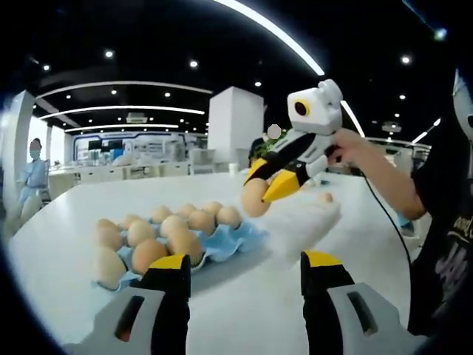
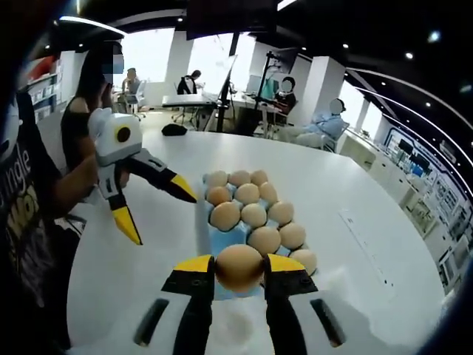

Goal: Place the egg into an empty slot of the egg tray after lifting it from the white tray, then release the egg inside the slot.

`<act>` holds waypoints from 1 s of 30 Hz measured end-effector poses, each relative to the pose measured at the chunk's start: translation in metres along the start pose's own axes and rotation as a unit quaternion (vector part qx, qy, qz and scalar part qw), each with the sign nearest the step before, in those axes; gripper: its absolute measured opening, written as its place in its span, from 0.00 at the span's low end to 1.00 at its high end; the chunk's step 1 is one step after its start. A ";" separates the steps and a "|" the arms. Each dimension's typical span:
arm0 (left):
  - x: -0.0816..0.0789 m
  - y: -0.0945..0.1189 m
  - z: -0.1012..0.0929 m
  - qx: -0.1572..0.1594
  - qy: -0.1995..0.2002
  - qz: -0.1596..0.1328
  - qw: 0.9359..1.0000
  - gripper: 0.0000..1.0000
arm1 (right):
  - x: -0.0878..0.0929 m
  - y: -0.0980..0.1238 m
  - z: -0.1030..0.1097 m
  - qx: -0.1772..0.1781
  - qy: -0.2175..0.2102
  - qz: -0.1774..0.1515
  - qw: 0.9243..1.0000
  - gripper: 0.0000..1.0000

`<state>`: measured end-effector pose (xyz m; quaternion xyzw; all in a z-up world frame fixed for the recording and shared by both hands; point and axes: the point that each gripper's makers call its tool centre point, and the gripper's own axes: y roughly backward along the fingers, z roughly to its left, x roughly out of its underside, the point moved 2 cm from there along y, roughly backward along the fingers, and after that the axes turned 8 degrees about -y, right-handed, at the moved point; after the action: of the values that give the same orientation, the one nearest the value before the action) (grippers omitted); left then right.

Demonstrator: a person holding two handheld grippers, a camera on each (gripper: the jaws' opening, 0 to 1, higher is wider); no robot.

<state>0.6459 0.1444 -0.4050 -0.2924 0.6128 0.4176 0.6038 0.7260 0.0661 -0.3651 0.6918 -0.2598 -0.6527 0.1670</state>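
The egg (image 2: 239, 267) sits pinched between the right gripper (image 2: 238, 275)'s yellow-tipped jaws, bottom center of the right gripper view, held up over the near end of the blue egg tray (image 2: 204, 194). The left gripper view shows the same thing from the side: right gripper (image 1: 267, 188) mid-frame, egg (image 1: 255, 198) clamped at its tips, hanging in the air just right of the egg tray (image 1: 233, 242) and above the white tray (image 1: 307, 222), which looks blurry there.

The left gripper (image 1: 246, 268) has its jaws spread wide at the bottom of its own view with nothing between them; from the right gripper view it's at the left (image 2: 161, 206), jaws splayed, held by a hand (image 2: 109, 177).

The tray is mostly full of brown eggs (image 2: 253, 214). Everything rests on a big white round table (image 2: 347, 192). Background in the right gripper view has people at desks (image 2: 185, 100) upper left; the left gripper view has a white pillar (image 1: 235, 122) and ceiling light strips (image 1: 122, 111).
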 end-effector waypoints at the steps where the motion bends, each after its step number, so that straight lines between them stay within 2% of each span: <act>1: 0.000 0.001 0.001 -0.001 0.001 0.000 1.000 0.61 | -0.002 -0.003 -0.001 -0.002 0.001 0.000 1.000 0.28; 16: 0.003 0.008 0.011 -0.014 0.008 -0.002 1.000 0.61 | -0.014 -0.027 0.009 -0.024 0.006 0.002 1.000 0.28; 30: 0.008 0.018 0.017 -0.027 0.016 -0.007 0.999 0.61 | -0.006 -0.049 0.011 -0.039 -0.002 0.022 0.999 0.28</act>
<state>0.6383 0.1693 -0.4088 -0.3191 0.6092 0.4251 0.5885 0.7218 0.1106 -0.3897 0.6775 -0.2500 -0.6599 0.2073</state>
